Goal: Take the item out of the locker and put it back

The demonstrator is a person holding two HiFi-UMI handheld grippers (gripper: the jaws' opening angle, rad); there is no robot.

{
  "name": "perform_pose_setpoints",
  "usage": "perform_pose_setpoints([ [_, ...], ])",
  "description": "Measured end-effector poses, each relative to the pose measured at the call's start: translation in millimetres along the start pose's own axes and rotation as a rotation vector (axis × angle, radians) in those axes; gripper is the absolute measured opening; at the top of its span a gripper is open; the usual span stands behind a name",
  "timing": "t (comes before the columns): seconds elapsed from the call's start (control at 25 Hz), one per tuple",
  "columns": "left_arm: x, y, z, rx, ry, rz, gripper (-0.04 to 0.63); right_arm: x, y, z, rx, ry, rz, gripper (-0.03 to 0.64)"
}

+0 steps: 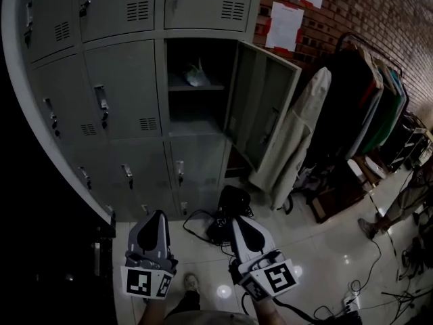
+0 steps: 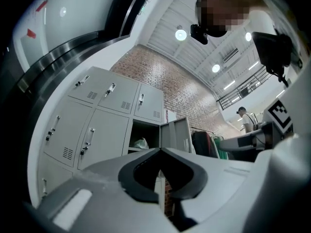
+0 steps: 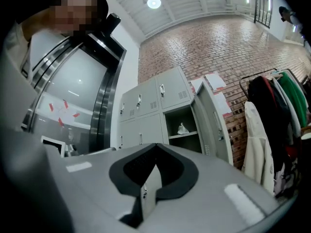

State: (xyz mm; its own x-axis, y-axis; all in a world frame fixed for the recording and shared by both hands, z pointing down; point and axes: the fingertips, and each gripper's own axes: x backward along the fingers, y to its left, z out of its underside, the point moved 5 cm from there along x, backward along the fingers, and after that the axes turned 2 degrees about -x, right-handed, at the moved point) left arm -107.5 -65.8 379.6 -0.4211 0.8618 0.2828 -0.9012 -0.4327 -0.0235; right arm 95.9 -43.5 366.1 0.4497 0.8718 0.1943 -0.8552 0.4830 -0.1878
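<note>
A pale bundled plastic bag lies on the shelf of the open grey locker, whose door swings out to the right. The bag also shows in the left gripper view and the right gripper view. Both grippers hang low, well short of the locker and pointing toward it. My left gripper is shut with nothing in it. My right gripper is also shut and empty, its tips meeting.
A black bag with cables lies on the floor below the locker. A white garment and a rack of dark clothes stand right of the door. Papers hang on the brick wall. A person's foot is at the right.
</note>
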Motion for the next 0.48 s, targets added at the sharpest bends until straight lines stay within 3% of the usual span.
perform_pose_setpoints([
  [0.28, 68, -59, -24, -0.024, 0.022, 0.007, 0.006, 94, 18, -4, 0.02, 0.09, -0.012, 0.003],
  [0.48, 100, -76, -67, -0.039, -0.047, 0.024, 0.006, 124, 43, -21, -0.005, -0.014, 0.033, 0.003],
])
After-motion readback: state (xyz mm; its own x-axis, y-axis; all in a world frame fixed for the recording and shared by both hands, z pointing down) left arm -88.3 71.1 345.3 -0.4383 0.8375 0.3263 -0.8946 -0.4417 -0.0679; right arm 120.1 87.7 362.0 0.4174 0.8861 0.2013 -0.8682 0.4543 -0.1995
